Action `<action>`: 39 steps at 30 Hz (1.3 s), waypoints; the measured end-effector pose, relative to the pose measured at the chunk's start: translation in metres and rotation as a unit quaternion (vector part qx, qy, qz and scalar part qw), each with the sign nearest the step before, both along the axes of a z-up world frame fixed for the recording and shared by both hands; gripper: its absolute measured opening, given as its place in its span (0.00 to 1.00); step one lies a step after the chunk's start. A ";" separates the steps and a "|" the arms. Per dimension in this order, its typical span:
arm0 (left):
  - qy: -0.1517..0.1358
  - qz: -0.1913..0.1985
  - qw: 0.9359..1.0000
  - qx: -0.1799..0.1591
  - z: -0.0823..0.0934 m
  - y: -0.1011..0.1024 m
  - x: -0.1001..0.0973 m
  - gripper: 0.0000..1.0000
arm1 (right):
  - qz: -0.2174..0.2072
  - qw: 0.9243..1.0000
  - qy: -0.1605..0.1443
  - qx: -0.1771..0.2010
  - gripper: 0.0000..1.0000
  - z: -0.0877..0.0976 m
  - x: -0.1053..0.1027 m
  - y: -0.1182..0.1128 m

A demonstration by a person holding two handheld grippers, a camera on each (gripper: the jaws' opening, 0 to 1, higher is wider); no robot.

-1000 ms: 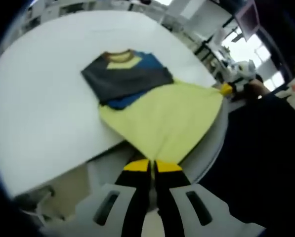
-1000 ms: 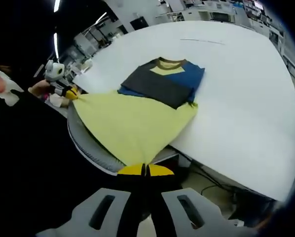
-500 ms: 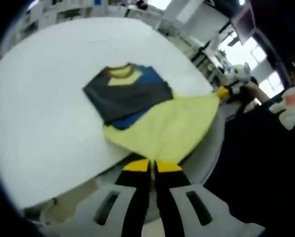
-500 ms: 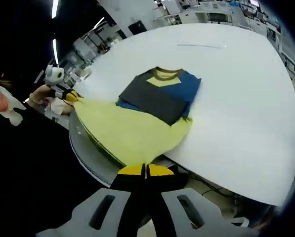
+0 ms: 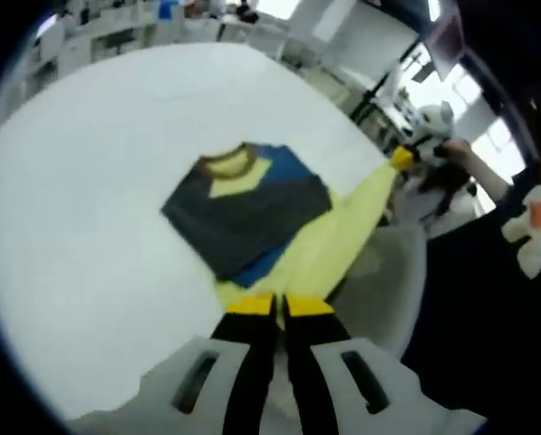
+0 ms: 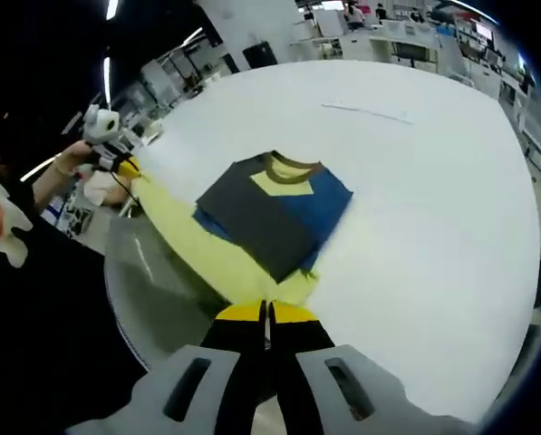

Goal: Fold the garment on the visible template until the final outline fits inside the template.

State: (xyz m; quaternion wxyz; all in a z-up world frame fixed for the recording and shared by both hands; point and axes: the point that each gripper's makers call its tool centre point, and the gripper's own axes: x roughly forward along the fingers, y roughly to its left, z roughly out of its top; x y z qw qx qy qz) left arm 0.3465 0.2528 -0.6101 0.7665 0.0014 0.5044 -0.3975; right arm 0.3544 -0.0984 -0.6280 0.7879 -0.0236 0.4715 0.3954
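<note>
Both tongs (image 5: 280, 306) pinching garment (image 5: 252, 217), table (image 6: 433, 208)

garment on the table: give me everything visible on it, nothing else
The garment is a soft knit shirt in dark grey, blue and pale yellow, with an olive-brown collar. Its upper part lies folded flat on the white table. The yellow lower part is lifted off the table edge, stretched between two corners: the right gripper is shut on one, and the left gripper on the other.

table (image 5: 89, 163): white | on it: folded garment (image 5: 252, 213) (blue, grey, yellow)
</note>
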 end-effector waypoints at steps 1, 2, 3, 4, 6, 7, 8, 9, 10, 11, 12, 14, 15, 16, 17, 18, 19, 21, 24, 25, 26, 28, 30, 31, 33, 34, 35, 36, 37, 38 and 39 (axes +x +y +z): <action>0.001 0.002 1.000 -0.001 -0.001 0.000 0.003 0.00 | 0.000 1.000 -0.001 0.000 0.02 -0.001 0.005 0.000; 0.002 0.003 1.000 -0.001 -0.003 -0.001 0.007 0.00 | -0.002 1.000 -0.002 0.002 0.02 -0.002 0.011 0.000; 0.004 0.004 1.000 -0.003 -0.004 -0.001 0.010 0.00 | -0.005 1.000 -0.001 0.005 0.02 -0.003 0.015 0.001; 0.007 0.007 1.000 -0.005 -0.007 -0.001 0.015 0.00 | -0.009 1.000 0.001 0.008 0.02 -0.004 0.021 0.002; 0.009 0.012 1.000 -0.006 -0.012 0.000 0.023 0.00 | -0.011 1.000 0.001 0.010 0.02 -0.006 0.029 0.003; 0.010 0.015 1.000 -0.006 -0.013 0.001 0.025 0.00 | -0.014 1.000 0.002 0.012 0.02 -0.008 0.034 0.003; 0.013 0.023 1.000 -0.010 -0.015 0.002 0.031 0.00 | -0.015 1.000 0.003 0.013 0.02 -0.008 0.038 0.004; 0.013 0.027 0.999 -0.013 -0.015 0.002 0.034 0.00 | -0.017 1.000 0.003 0.016 0.02 -0.008 0.043 0.004; 0.015 0.033 0.999 -0.015 -0.017 0.003 0.038 0.00 | -0.020 1.000 0.005 0.019 0.02 -0.009 0.046 0.005; 0.016 0.034 0.999 -0.015 -0.018 0.004 0.041 0.00 | -0.022 1.000 0.005 0.021 0.02 -0.009 0.049 0.005; 0.017 0.043 0.999 -0.016 -0.021 0.005 0.046 0.00 | -0.025 0.999 0.005 0.025 0.02 -0.009 0.055 0.006; 0.019 0.050 0.998 -0.016 -0.025 0.007 0.054 0.00 | -0.028 0.999 0.005 0.027 0.02 -0.010 0.063 0.008; 0.020 0.052 0.998 -0.016 -0.027 0.008 0.058 0.00 | -0.028 0.999 0.005 0.027 0.02 -0.011 0.066 0.008; 0.020 0.053 0.998 -0.016 -0.028 0.008 0.061 0.00 | -0.028 0.999 0.004 0.025 0.02 -0.013 0.070 0.009; 0.020 0.056 0.998 -0.014 -0.029 0.009 0.065 0.00 | -0.027 0.999 0.005 0.025 0.02 -0.014 0.073 0.009; 0.020 0.058 0.998 -0.014 -0.030 0.009 0.068 0.00 | -0.027 0.999 0.005 0.024 0.02 -0.015 0.076 0.010; 0.020 0.061 0.998 -0.015 -0.032 0.010 0.073 0.00 | -0.027 0.999 0.004 0.023 0.02 -0.016 0.079 0.010; 0.021 0.064 0.998 -0.016 -0.034 0.010 0.078 0.00 | -0.027 0.999 0.004 0.022 0.02 -0.018 0.084 0.011; 0.026 0.076 0.997 -0.017 -0.042 0.013 0.092 0.00 | -0.026 0.999 0.006 0.020 0.02 -0.023 0.096 0.013; 0.027 0.078 0.996 -0.018 -0.044 0.013 0.095 0.00 | -0.026 0.999 0.006 0.019 0.02 -0.025 0.101 0.012; 0.030 0.083 0.996 -0.021 -0.044 0.011 0.097 0.00 | -0.026 0.999 0.006 0.018 0.02 -0.027 0.105 0.011; 0.033 0.087 0.995 -0.023 -0.047 0.010 0.101 0.00 | -0.028 0.999 0.008 0.017 0.02 -0.031 0.113 0.012; 0.036 0.094 0.995 -0.029 -0.051 0.009 0.108 0.00 | -0.028 0.999 0.008 0.015 0.02 -0.035 0.120 0.013; 0.037 0.095 0.994 -0.029 -0.052 0.010 0.110 0.00 | -0.028 0.999 0.009 0.014 0.02 -0.036 0.122 0.013; 0.043 0.099 0.994 -0.028 -0.059 0.012 0.117 0.00 | -0.027 0.999 0.012 0.012 0.02 -0.042 0.130 0.015; 0.045 0.105 0.993 -0.029 -0.060 0.011 0.118 0.00 | -0.027 0.999 0.015 0.011 0.02 -0.045 0.133 0.015; 0.047 0.108 0.993 -0.030 -0.060 0.010 0.119 0.00 | -0.028 0.999 0.018 0.010 0.02 -0.046 0.136 0.015; 0.050 0.112 0.992 -0.033 -0.061 0.010 0.120 0.00 | -0.030 0.999 0.020 0.010 0.02 -0.049 0.140 0.015; 0.052 0.116 0.991 -0.035 -0.063 0.010 0.123 0.00 | -0.032 0.999 0.022 0.011 0.02 -0.052 0.143 0.015; 0.053 0.117 0.991 -0.035 -0.065 0.010 0.125 0.00 | -0.034 0.999 0.025 0.012 0.02 -0.054 0.146 0.015; 0.055 0.118 0.991 -0.035 -0.067 0.010 0.127 0.00 | -0.035 0.999 0.027 0.012 0.02 -0.056 0.148 0.016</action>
